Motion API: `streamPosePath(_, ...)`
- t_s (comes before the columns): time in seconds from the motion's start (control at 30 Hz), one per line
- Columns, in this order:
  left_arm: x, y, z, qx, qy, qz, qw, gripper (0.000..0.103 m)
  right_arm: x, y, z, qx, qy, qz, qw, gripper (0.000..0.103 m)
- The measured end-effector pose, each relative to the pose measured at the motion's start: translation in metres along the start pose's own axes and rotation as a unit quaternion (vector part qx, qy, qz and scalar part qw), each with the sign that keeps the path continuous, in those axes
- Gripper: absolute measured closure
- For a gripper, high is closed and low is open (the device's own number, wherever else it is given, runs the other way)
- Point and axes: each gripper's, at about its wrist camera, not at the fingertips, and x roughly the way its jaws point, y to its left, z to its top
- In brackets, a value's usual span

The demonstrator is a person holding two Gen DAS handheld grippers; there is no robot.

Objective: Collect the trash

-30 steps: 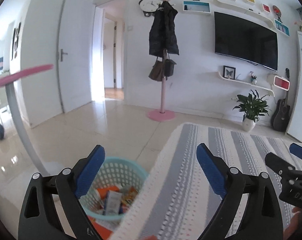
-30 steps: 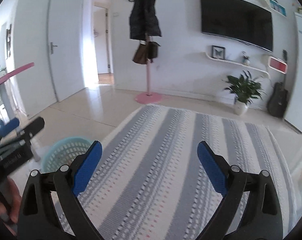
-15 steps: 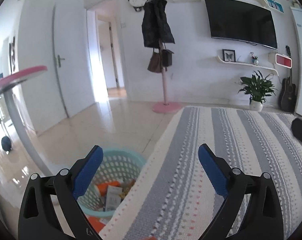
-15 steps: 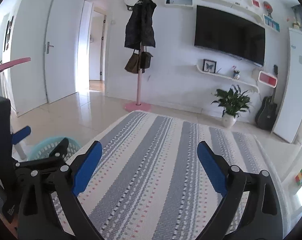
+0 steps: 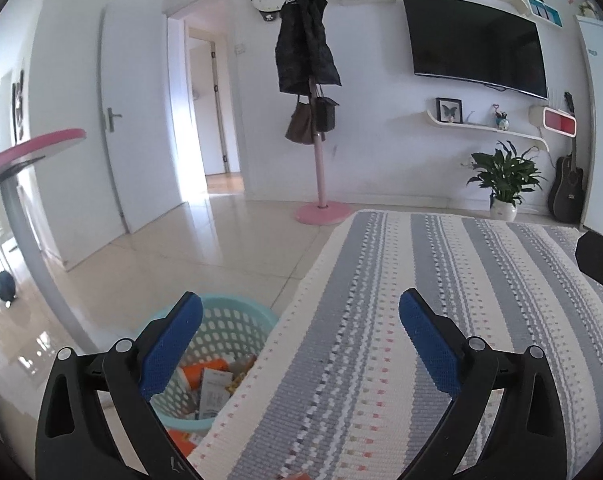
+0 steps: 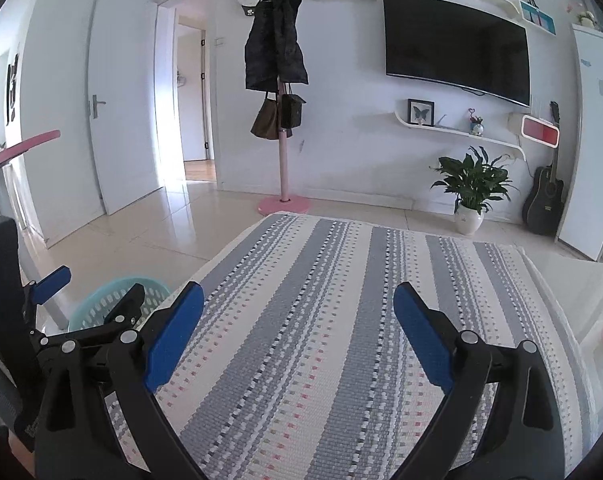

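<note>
Seemingly done: both grippers, left gripper (image 5: 299, 344) and right gripper (image 6: 297, 338), had fingers wide, holding nothing; trash (image 5: 215, 384) sat in the basket (image 5: 237, 322) off the rug's (image 5: 441, 300) left edge. Should scan rug before stopping.

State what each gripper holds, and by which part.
Nothing is held. The left gripper and the right gripper are both open, with only the rug showing between their fingers. The trash lies in the basket.
</note>
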Motion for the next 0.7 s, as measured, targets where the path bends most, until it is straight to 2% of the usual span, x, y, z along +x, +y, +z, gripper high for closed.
streamPosePath(0.1,0.001,-0.003,-0.001,0.004,0.002,0.001,1.0,0.008,0.0,-0.001,0.0,0.002,0.004,0.003,1.0,0.012)
streamPosePath(0.2,0.005,-0.008,-0.005,0.024,0.002,0.021,0.9995,0.008,0.001,-0.001,0.001,0.007,0.009,0.008,1.0,0.012)
streamPosePath(0.7,0.003,-0.011,-0.004,0.032,0.001,0.029,0.9991,0.008,-0.001,0.004,-0.002,-0.018,0.006,-0.006,1.0,0.012)
